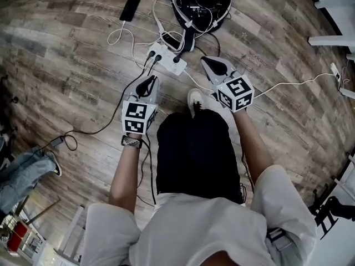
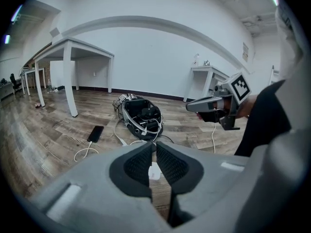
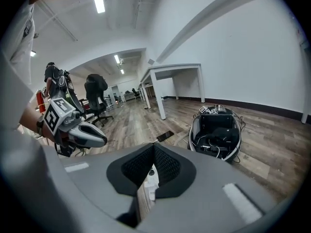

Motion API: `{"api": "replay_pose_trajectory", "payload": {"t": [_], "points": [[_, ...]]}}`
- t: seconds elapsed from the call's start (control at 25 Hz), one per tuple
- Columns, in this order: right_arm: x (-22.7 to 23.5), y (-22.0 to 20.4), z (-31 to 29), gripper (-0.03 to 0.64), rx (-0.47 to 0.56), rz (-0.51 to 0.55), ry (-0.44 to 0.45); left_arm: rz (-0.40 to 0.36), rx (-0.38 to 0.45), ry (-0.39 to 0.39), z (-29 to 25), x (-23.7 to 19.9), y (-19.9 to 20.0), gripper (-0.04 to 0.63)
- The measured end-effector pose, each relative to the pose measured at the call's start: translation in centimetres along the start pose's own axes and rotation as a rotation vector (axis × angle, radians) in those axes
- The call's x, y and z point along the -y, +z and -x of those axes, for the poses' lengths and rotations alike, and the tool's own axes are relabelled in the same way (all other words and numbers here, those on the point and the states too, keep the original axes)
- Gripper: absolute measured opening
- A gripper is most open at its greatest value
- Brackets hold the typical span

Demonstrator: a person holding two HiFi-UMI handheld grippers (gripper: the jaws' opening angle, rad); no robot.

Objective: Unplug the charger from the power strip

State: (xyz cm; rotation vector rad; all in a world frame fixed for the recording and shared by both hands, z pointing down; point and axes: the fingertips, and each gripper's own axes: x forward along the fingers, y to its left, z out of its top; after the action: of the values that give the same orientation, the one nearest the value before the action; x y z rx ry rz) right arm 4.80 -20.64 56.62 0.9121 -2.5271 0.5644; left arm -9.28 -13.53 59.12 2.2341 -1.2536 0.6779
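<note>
This looks like the approach, with nothing gripped yet. The person bends over the wood floor (image 1: 66, 65), a gripper in each hand, both aimed forward and down at the white power strip (image 1: 166, 59). It lies on the boards just beyond the tips, between them and the open black bag (image 1: 199, 4) further out. The left gripper (image 1: 148, 82) has its jaws drawn almost together with only a thin slit between the pads and nothing in it. The right gripper (image 1: 206, 61) is likewise pinched closed and empty. Several dark plugs (image 1: 158, 56) stand in the strip, and a white cable (image 1: 119, 35) trails off to a phone (image 1: 130, 9) lying toward the far left of the floor. From here I can't say for certain which plug is the charger. I'd judge the next move calls for spreading one pair of jaws wide enough to take the charger's body, then closing on its sides. The other gripper would press the strip down, so a straight pull frees the plug rather than dragging the strip and its tangle of cords across the floor.
</note>
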Motion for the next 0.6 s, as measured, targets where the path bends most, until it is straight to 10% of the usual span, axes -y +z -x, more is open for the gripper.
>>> {"api": "replay_pose_trajectory", "payload": {"t": [0.6], "points": [[3.3,-13.8,-9.7,0.002,-0.063,0.010,0.022,0.075,-0.007,0.014,-11.3,-3.9,-10.1,0.069]]}}
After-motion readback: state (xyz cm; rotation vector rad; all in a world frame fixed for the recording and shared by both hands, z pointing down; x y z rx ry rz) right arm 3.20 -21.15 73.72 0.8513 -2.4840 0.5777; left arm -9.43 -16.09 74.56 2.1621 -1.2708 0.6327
